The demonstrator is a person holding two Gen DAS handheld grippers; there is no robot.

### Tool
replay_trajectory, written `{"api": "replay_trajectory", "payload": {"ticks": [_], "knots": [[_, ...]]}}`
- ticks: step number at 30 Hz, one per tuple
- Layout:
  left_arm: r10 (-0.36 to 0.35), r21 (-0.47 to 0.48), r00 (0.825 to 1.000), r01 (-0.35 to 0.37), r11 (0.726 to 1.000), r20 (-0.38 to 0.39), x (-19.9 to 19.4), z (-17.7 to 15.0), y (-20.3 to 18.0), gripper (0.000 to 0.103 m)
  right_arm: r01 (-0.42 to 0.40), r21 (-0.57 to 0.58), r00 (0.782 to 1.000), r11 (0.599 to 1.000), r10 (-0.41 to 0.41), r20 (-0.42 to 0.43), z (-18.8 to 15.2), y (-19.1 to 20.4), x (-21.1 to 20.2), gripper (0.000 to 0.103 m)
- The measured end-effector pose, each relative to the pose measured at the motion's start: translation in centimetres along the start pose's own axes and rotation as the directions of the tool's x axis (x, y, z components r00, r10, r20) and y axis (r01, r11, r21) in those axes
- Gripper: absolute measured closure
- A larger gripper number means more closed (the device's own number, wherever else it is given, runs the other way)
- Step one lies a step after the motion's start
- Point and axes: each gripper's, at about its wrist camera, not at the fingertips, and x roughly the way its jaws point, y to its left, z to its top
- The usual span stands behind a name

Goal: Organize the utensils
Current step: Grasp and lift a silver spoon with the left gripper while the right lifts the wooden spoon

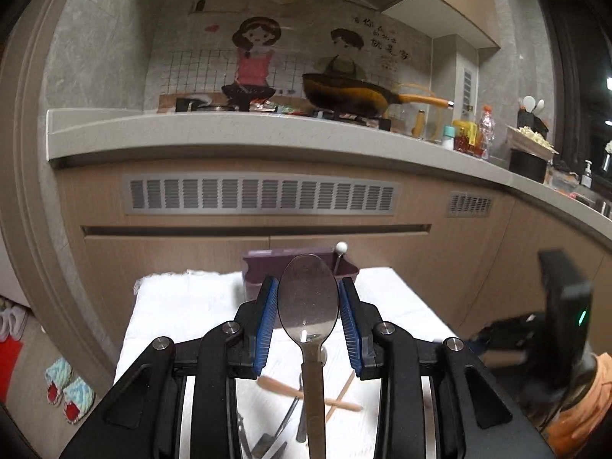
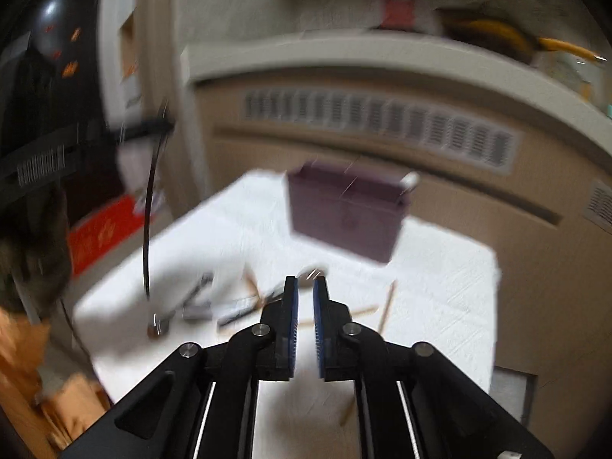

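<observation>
In the left wrist view my left gripper (image 1: 308, 300) is shut on a large metal spoon (image 1: 308, 302), its bowl pointing forward between the blue pads, held above the table. Ahead stands a purple utensil box (image 1: 260, 267) with a white-tipped utensil (image 1: 340, 248) in it. Wooden chopsticks (image 1: 336, 401) and dark metal utensils (image 1: 283, 424) lie on the white cloth below. In the blurred right wrist view my right gripper (image 2: 305, 294) has its jaws nearly closed with nothing between them, above the utensil pile (image 2: 237, 306). The purple box also shows in the right wrist view (image 2: 344, 210).
The white cloth (image 1: 183, 306) covers a small table in front of kitchen cabinets. A countertop (image 1: 237, 130) above holds a wok, bottles and containers. The right gripper unit (image 1: 562, 306) is at the right. Slippers (image 1: 69, 390) lie on the floor at left.
</observation>
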Motion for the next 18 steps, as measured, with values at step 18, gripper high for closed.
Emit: {"api": "replay_trajectory", "payload": {"ticks": [18], "knots": [[0.073, -0.163, 0.994, -0.086, 0.983, -0.086, 3.2, -4.2, 8.8, 0.070, -0.260, -0.211, 0.932, 0.942, 0.188, -0.310, 2.6, 6.1, 20.1, 0.057]]}}
